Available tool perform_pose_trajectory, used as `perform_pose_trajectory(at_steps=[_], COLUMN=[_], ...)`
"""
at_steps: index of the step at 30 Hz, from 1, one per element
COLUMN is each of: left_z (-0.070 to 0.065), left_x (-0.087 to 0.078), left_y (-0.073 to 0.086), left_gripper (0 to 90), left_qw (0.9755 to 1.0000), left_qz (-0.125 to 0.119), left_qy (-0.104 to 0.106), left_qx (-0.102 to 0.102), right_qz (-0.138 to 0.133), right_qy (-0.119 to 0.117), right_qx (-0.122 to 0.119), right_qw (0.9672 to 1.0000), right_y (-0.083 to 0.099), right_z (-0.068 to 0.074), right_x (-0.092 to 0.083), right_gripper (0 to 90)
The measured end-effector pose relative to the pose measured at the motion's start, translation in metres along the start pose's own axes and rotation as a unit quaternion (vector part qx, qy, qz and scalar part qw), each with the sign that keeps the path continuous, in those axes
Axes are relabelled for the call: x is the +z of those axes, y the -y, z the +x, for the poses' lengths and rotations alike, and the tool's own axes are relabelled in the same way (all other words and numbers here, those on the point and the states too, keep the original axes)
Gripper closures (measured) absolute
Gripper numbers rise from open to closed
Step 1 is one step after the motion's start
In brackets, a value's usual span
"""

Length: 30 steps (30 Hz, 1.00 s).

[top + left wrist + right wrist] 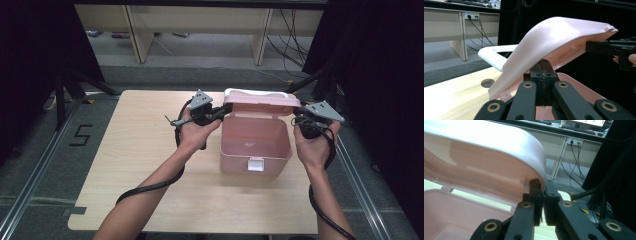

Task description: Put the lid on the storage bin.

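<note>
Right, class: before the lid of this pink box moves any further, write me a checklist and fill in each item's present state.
1. Left gripper shut on the lid edge: ok.
2. Right gripper fingers clamped on the lid's rim: ok.
3. Lid raised off the box: ok.
4. Box interior free of items: ok, as far as the high view shows.
5. Box standing flat on the table: ok.
6. Hinge sound: cannot tell.
</note>
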<state>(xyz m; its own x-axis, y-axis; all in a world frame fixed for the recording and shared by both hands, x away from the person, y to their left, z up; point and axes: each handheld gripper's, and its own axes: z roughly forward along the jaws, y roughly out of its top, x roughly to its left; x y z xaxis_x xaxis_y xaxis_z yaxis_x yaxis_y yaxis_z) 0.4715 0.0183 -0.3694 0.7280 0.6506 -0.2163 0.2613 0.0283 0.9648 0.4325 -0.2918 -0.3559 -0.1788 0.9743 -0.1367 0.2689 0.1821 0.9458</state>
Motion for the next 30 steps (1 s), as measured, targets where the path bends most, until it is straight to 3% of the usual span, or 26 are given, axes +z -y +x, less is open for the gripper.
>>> perform_pose_trajectory(at_steps=[5, 6, 8, 9, 16, 17, 18, 22, 27, 30], left_z=[-0.005, -0.006, -0.007, -0.008, -0.010, -0.011, -0.011, -0.012, -0.014, -0.015], left_x=[-0.002, -0.003, -0.003, -0.004, -0.010, -0.011, -0.012, -0.013, -0.014, -0.015], left_y=[0.002, 0.003, 0.006, 0.007, 0.015, 0.016, 0.017, 0.022, 0.026, 0.029], left_gripper=[89.9, 89.9, 89.9, 89.9, 89.9, 89.9, 89.9, 89.8, 89.8, 89.8], left_qw=[1.0000, 0.9999, 0.9999, 0.9999, 0.9999, 0.9998, 0.9998, 0.9998, 0.9997, 0.9996], left_qz=[-0.001, 0.000, 0.003, 0.003, 0.002, 0.003, 0.003, 0.005, 0.007, 0.009], left_qy=[0.007, 0.007, 0.008, 0.008, 0.013, 0.014, 0.014, 0.015, 0.017, 0.017], left_qx=[0.007, 0.008, 0.011, 0.009, 0.012, 0.012, 0.011, 0.013, 0.014, 0.019], right_qz=[0.003, 0.001, 0.004, 0.000, 0.006, 0.004, 0.004, 0.002, 0.005, 0.002], right_qy=[0.000, -0.003, -0.001, -0.003, -0.004, -0.005, -0.002, -0.003, -0.001, -0.002], right_qx=[0.007, -0.002, 0.007, -0.004, 0.009, -0.005, 0.005, -0.003, 0.003, -0.008], right_qw=[1.0000, 1.0000, 1.0000, 1.0000, 0.9999, 1.0000, 1.0000, 1.0000, 1.0000, 1.0000], right_y=[0.004, 0.005, 0.006, 0.007, 0.017, 0.017, 0.019, 0.023, 0.027, 0.031], right_z=[0.002, 0.001, 0.003, 0.002, 0.006, 0.005, 0.007, 0.006, 0.009, 0.008], right_x=[-0.005, -0.005, -0.007, -0.007, -0.015, -0.016, -0.016, -0.018, -0.020, -0.021], right_gripper=[87.4, 87.1, 87.0, 86.9, 86.5, 86.4, 86.3, 86.4, 86.3, 86.2])
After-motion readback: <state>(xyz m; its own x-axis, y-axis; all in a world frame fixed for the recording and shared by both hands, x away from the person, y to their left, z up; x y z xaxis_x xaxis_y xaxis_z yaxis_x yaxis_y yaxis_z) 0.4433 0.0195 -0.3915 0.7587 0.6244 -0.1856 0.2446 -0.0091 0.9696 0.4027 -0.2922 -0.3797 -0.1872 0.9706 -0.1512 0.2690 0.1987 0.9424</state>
